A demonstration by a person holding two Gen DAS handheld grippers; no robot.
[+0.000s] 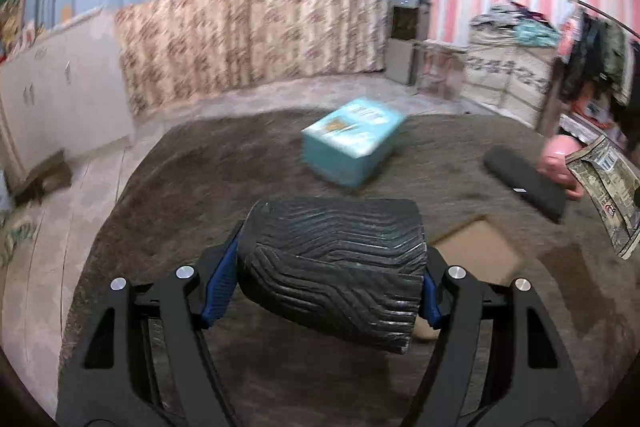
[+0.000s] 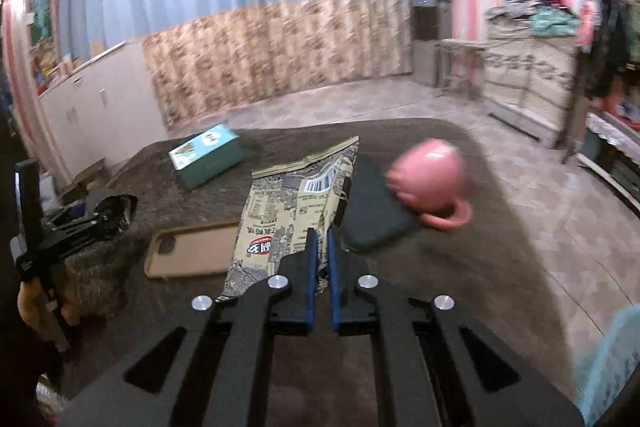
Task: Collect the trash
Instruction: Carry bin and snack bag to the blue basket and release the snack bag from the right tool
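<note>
Right gripper (image 2: 323, 239) jaws pinching snack wrapper (image 2: 296, 203), lifted above brown mat (image 2: 460, 267)

A printed snack wrapper (image 2: 296, 203) hangs upright above the brown rug (image 2: 460, 287), a black ridged bag (image 1: 332, 279) nearby.

A glossy printed foil wrapper (image 2: 298, 203) crinkles at centre frame, beside a shiny pink ceramic mug (image 2: 430, 179) and a matt black pad (image 2: 374, 211). The brown rug (image 2: 440, 287) looks plush and fuzzy. At lower centre, the black ribbed roll (image 1: 334, 275) seems rubbery, and the teal box (image 1: 352, 141) smooth cardboard.
</note>
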